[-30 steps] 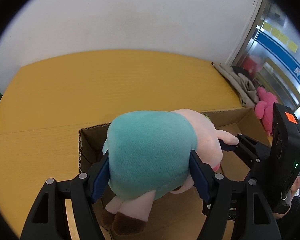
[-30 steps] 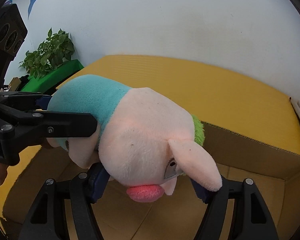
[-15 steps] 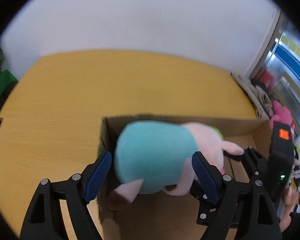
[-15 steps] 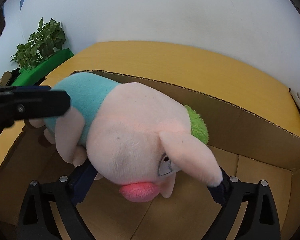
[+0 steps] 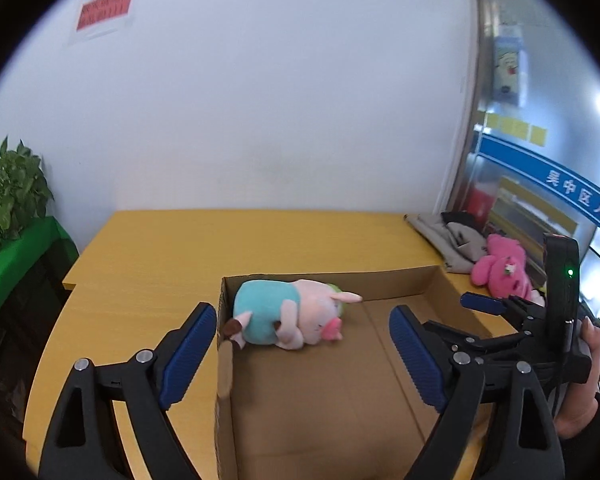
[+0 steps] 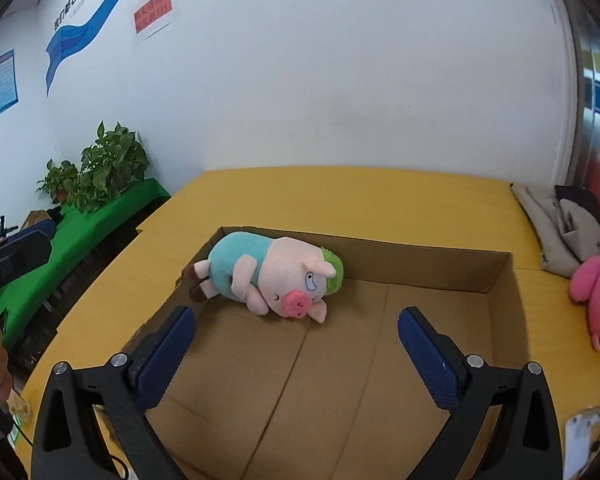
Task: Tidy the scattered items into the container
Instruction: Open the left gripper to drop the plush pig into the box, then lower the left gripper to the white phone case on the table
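A plush pig (image 5: 284,316) (image 6: 268,276) in a teal shirt and green cap lies on its side in the far left corner of the open cardboard box (image 5: 380,276) (image 6: 420,268). My left gripper (image 5: 302,308) hangs above the box's near left wall, its jaws opening, with nothing between them. My right gripper (image 6: 297,312) hovers over the box floor, well back from the pig, jaws also opening and empty. A pink plush (image 5: 500,272) (image 6: 598,288) lies on the yellow table (image 5: 220,240) right of the box.
A grey cloth bag (image 5: 448,240) (image 6: 552,224) lies at the table's far right corner, behind the pink plush. A potted plant (image 6: 100,168) stands on a green-covered bench (image 6: 80,232) to the left. A white wall runs behind the table.
Both grippers let go of the pig, opened wide, rose and drew back. The pig dropped into the box and now lies on its floor.
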A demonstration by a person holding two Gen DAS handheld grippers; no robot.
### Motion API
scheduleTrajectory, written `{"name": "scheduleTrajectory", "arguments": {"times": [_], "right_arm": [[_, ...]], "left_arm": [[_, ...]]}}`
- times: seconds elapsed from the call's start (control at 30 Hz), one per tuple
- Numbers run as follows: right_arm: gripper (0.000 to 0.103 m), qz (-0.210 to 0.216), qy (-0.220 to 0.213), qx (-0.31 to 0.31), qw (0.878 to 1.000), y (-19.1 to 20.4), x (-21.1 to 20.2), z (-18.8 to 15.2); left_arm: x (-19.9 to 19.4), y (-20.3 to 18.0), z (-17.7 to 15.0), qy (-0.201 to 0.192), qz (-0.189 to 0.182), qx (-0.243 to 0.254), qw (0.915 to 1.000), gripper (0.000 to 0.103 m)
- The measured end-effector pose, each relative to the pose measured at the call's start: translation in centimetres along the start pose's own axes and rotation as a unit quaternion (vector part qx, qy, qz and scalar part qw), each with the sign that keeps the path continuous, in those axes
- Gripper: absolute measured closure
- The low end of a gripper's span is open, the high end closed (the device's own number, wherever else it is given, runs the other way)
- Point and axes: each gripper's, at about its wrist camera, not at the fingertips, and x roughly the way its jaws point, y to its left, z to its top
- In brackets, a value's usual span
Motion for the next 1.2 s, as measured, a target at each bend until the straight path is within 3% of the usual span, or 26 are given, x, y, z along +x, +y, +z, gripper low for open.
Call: {"name": "scheduleTrajectory", "arguments": {"times": [0.2,0.33,0.47,0.6,0.7,0.93,1.1,1.2], "right_arm": [[0.0,-0.071,-0.018,-0.019,0.997,1.8,-6.2,-6.2],[0.0,-0.105,-0.026,-0.023,0.994,1.5,-8.3,-9.0],[0.0,-0.11,-0.013,-0.019,0.994,0.6,-8.0,-11.1],[0.0,-0.086,0.008,0.013,0.996,-1.5,-6.9,-13.4],[0.0,-0.073,0.014,0.035,0.997,-2.6,-7.0,-14.4],[0.0,-0.064,0.013,0.028,0.998,-2.7,-8.1,-15.7],[0.0,-0.064,0.012,0.02,0.998,-3.2,-8.3,-16.0],[0.0,-0.067,0.009,0.014,0.998,-3.4,-8.5,-16.0]], "left_arm": [[-1.2,-4.3,-5.3,0.008,0.005,0.001,1.0,0.013],[0.3,-5.4,-8.3,0.042,0.001,0.007,0.9991,0.013],[3.7,-5.4,-11.5,0.099,0.002,-0.011,0.995,0.013],[6.7,-5.0,-14.3,0.163,-0.01,-0.037,0.9859,0.014],[6.7,-6.2,-15.1,0.166,0.013,-0.012,0.986,0.013],[6.0,-7.2,-15.4,0.167,0.015,-0.021,0.9856,0.013],[4.6,-7.8,-15.0,0.142,0.036,-0.018,0.9891,0.013],[2.8,-8.1,-14.8,0.118,0.024,-0.027,0.9924,0.013]]}}
